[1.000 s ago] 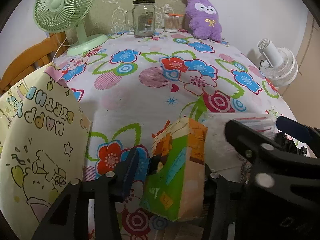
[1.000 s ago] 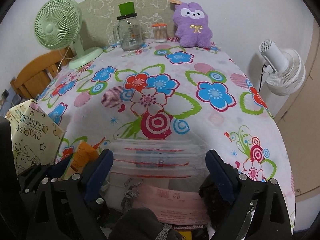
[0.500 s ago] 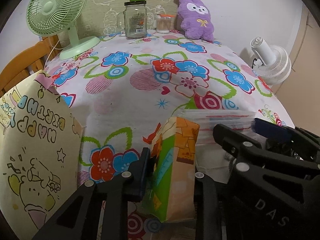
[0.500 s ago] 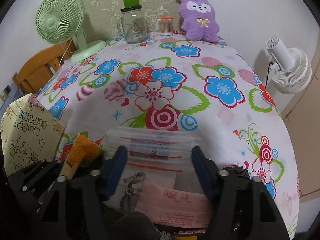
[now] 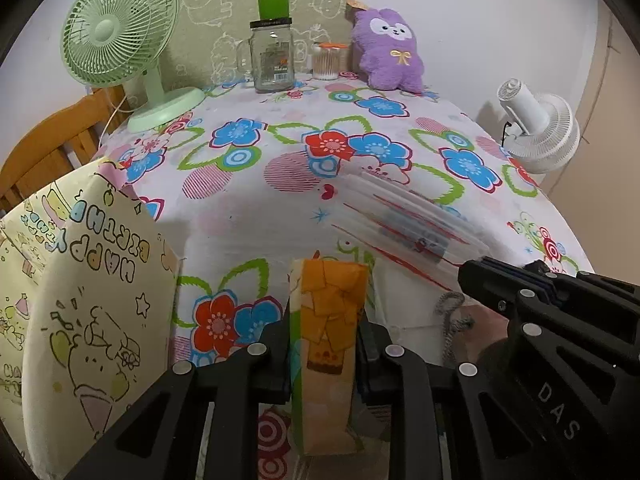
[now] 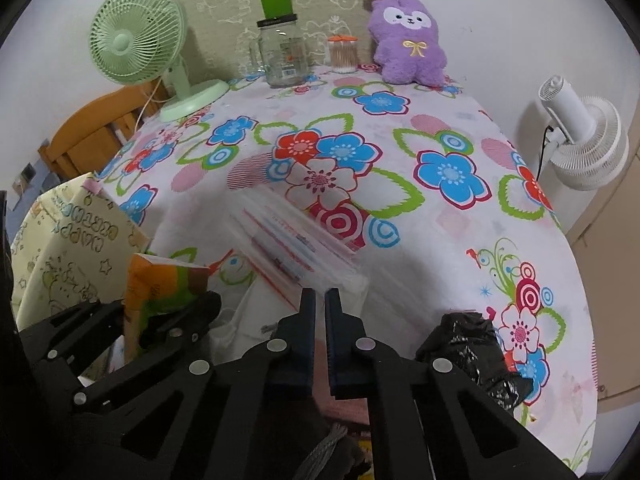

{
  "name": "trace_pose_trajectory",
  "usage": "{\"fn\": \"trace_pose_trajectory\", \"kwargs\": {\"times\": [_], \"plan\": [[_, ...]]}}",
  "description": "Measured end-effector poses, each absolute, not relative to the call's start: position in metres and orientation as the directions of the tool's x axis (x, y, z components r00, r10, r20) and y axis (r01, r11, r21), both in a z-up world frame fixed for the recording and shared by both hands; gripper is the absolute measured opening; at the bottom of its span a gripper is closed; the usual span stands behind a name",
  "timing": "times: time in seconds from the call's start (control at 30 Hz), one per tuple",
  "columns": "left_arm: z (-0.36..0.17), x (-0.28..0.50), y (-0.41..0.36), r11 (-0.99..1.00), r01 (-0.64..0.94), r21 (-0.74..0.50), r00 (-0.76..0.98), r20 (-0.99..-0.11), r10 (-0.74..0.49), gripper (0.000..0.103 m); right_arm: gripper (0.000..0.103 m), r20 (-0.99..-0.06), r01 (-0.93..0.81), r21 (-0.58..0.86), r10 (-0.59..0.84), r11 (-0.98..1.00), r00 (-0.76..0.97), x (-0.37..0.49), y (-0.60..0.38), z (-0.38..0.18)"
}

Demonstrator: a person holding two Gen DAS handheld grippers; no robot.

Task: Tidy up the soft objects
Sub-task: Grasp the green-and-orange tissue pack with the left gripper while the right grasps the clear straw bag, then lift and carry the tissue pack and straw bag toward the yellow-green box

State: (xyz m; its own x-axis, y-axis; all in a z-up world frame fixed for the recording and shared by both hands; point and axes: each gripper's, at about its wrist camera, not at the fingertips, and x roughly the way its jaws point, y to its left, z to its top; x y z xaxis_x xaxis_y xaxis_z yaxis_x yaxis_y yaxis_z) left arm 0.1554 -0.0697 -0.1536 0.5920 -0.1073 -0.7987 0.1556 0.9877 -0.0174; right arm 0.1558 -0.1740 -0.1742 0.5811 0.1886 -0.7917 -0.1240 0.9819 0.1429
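Bags (image 6: 298, 246) now tilted, long axis diagonal

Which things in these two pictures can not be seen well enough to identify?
- Pink item, right wrist view: mostly hidden behind the right gripper.
- Black crinkled object, right wrist view: its shape does not tell what it is.
- Print inside the clear zip bags, left wrist view: blurred.
- Glass jar label: too small.

The flowered table (image 5: 248, 208) carries a green fan (image 5: 120, 36) upper left, jar (image 5: 272, 58) and purple plush (image 5: 390, 50) top centre.
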Motion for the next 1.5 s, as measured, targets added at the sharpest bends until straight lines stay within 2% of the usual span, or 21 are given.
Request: {"fn": "trace_pose_trajectory", "kwargs": {"times": [0.53,1.5], "plan": [[-0.132,0.141,-0.070,0.987,0.161,-0.013,0.639,-0.761,-0.115,0.020,0.006,-0.754,-0.138,0.144,0.198,0.980,0.626,0.134,-0.171,-0.150],[-0.059,0.092,-0.072,0.974,0.226,0.032,0.747,-0.647,-0.152,0.020,0.006,-0.650,-0.070,0.089,0.111,0.994,0.752,0.079,-0.171,-0.080]]}}
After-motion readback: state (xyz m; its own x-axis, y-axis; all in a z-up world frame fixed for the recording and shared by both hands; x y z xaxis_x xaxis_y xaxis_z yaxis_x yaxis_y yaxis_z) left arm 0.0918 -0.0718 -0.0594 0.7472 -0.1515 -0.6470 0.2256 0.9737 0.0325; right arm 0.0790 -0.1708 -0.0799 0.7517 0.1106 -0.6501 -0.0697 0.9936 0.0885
